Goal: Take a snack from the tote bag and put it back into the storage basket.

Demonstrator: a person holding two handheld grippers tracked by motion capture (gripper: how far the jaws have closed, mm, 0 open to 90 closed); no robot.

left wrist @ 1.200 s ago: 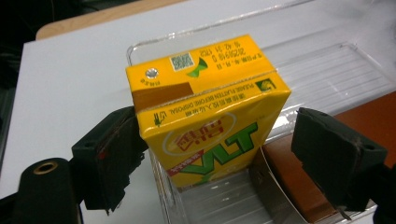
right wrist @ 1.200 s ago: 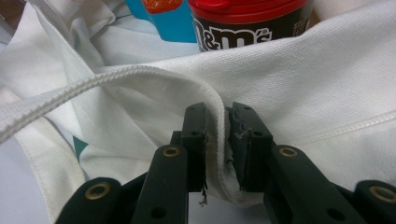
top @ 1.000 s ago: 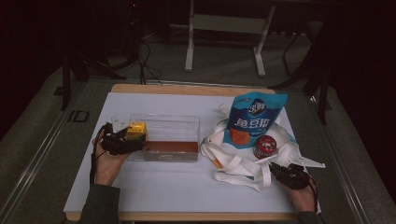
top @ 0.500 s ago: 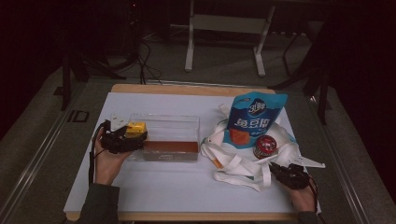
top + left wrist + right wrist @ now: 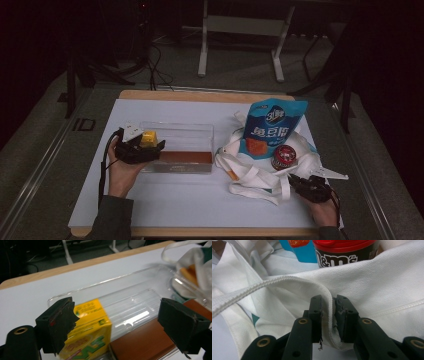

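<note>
right gripper (image 5: 328, 322) pinched on the white strap (image 5: 287, 281) of the cloth tote bag (image 5: 387, 290), pads pressing the webbing from both sides. just beyond the jaws, inside the bag, a red-lidded m&m's tub (image 5: 344, 252) and a blue snack pouch (image 5: 299, 251). seen from above, near the table's right front corner, bag (image 5: 250, 172) spread flat, pouch (image 5: 272, 127) standing in it.

left gripper (image 5: 120, 330) wide apart, gripping nothing, jaws straddling the near end of the clear plastic box (image 5: 140, 302). yellow juice carton (image 5: 91, 335) against the left pad, standing in the box beside a brown block (image 5: 145, 342). box (image 5: 187, 132) left of the bag on the white table top (image 5: 175, 200).
</note>
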